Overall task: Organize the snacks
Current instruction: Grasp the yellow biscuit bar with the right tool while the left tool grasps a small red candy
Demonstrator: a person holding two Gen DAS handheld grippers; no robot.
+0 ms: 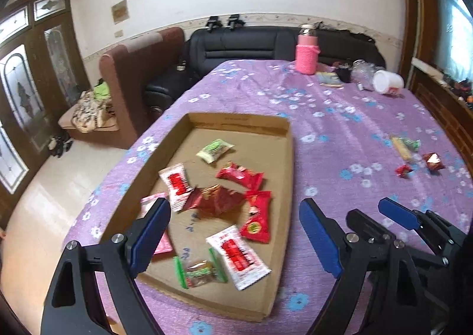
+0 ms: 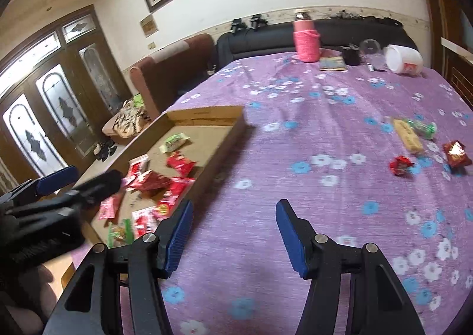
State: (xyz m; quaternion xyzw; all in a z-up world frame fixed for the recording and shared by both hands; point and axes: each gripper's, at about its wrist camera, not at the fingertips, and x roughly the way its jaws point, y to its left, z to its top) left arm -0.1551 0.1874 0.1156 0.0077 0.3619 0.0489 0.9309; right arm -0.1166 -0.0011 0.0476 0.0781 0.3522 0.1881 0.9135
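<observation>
Your left gripper [image 1: 235, 234] hangs over the near end of the cardboard tray [image 1: 283, 128], its jaws spread wide and holding nothing. Inside the tray lie the gathered snacks: a green-and-white packet [image 1: 214, 150] toward the far end, red packets [image 1: 241, 177] clumped in the middle, a white-and-red packet [image 1: 238, 255] and a clear green-ended one [image 1: 199, 271] near the front, and a pink packet [image 1: 161, 242] partly hidden behind your left pad.

Your right gripper [image 2: 233, 234] hovers over bare purple flowered cloth on the counter [image 2: 295, 134], just right of the tray, jaws partly apart and empty. The left gripper's black body crowds the lower left of the right wrist view and covers part of the tray.

The loose snacks sit well off to the right: a yellow bar [image 2: 408, 135] touching a green-wrapped piece [image 2: 424, 128], a small red candy [image 2: 400, 165] and a red foil packet [image 2: 456, 153]. Only open cloth lies between your right jaws and them.

At the far edge of the counter stand a pink knit-covered bottle [image 2: 306, 39], a small booklet [image 2: 332, 63], a dark object, a clear jar and a tipped white tub [image 2: 403, 58]. A black sofa [image 1: 251, 42] sits beyond.
</observation>
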